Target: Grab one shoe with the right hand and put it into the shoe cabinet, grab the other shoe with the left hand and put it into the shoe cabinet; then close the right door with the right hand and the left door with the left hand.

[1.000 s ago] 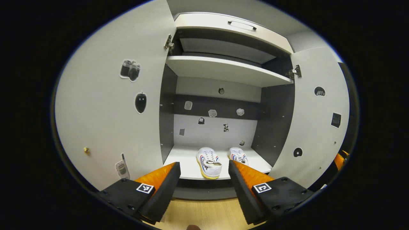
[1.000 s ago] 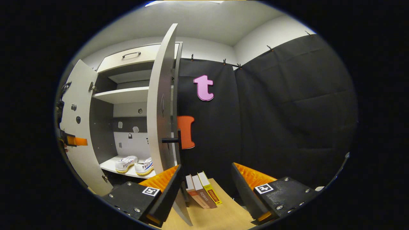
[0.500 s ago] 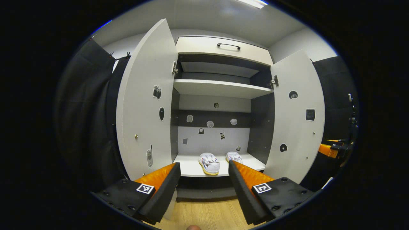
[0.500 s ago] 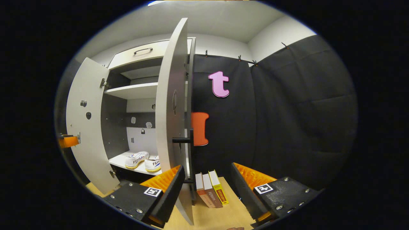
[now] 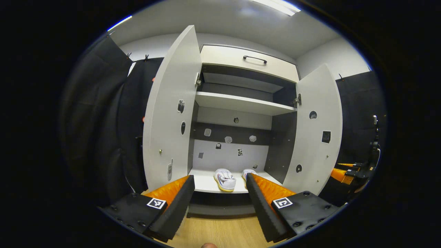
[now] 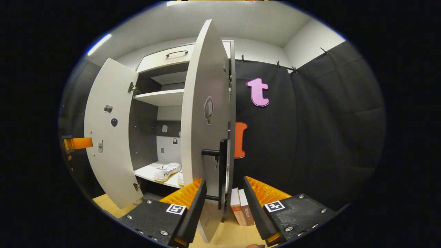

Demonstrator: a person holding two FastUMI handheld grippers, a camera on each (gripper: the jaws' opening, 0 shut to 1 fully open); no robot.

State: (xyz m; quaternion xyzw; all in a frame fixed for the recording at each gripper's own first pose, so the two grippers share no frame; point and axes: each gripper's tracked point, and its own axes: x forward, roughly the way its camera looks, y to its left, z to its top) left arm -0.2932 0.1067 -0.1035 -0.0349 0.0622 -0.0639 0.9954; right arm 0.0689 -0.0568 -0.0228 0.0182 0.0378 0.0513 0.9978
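Note:
Two white shoes sit side by side on the bottom shelf of the open shoe cabinet point(image 5: 241, 103): one shoe point(image 5: 224, 179) in the middle, the other shoe point(image 5: 248, 172) to its right, partly behind my finger. Left door point(image 5: 172, 113) and right door point(image 5: 317, 131) both stand wide. My left gripper point(image 5: 220, 206) is open and holds nothing, well back from the cabinet. My right gripper point(image 6: 224, 210) is open, its fingers on either side of the right door's point(image 6: 206, 120) free edge and black handle point(image 6: 222, 172). The shoes point(image 6: 167, 171) show past that door.
Several books point(image 6: 241, 210) stand on the wooden floor point(image 5: 220, 230) by the black cloth wall, right of the cabinet. A closed drawer with a black handle point(image 5: 255, 59) tops the cabinet. An upper shelf point(image 5: 241, 103) is bare. The other gripper point(image 5: 344, 172) shows behind the right door.
My left gripper has drawn back from the cabinet, so more of it shows. My right gripper has swung toward the right door's edge, the handle now lies between its fingers, and the gap has narrowed.

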